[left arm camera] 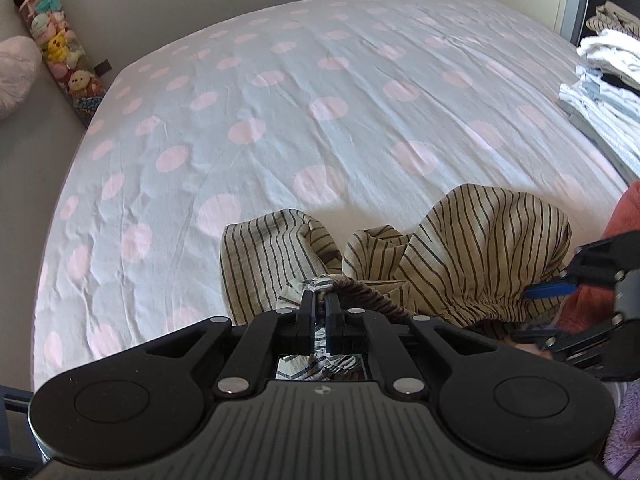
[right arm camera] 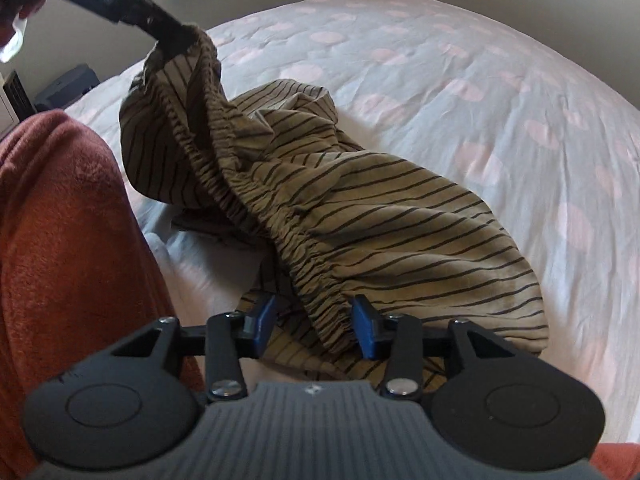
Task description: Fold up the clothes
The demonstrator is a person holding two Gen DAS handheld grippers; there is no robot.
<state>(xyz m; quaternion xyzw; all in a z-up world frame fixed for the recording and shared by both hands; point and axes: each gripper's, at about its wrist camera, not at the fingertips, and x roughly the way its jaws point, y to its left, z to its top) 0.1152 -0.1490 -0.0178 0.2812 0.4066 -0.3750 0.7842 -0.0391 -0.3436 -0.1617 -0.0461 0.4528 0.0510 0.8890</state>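
Note:
A tan garment with dark stripes [left arm camera: 480, 248] and an elastic waistband lies bunched at the near edge of the bed. My left gripper [left arm camera: 320, 294] is shut on one end of that waistband and holds it lifted; the right wrist view shows it at the top left [right arm camera: 172, 30] with cloth hanging from it. My right gripper [right arm camera: 316, 322] is open, its blue pads [right arm camera: 366, 330] standing on either side of the gathered waistband [right arm camera: 304, 256] without pressing it. In the left wrist view it [left arm camera: 544, 314] sits at the garment's right end.
The bed sheet [left arm camera: 280, 120] is pale blue with pink dots and spreads wide beyond the garment. A stack of folded clothes [left arm camera: 604, 112] sits at the right edge. A red-orange towel [right arm camera: 60, 220] lies close on the left. Plush toys [left arm camera: 60, 48] line the wall.

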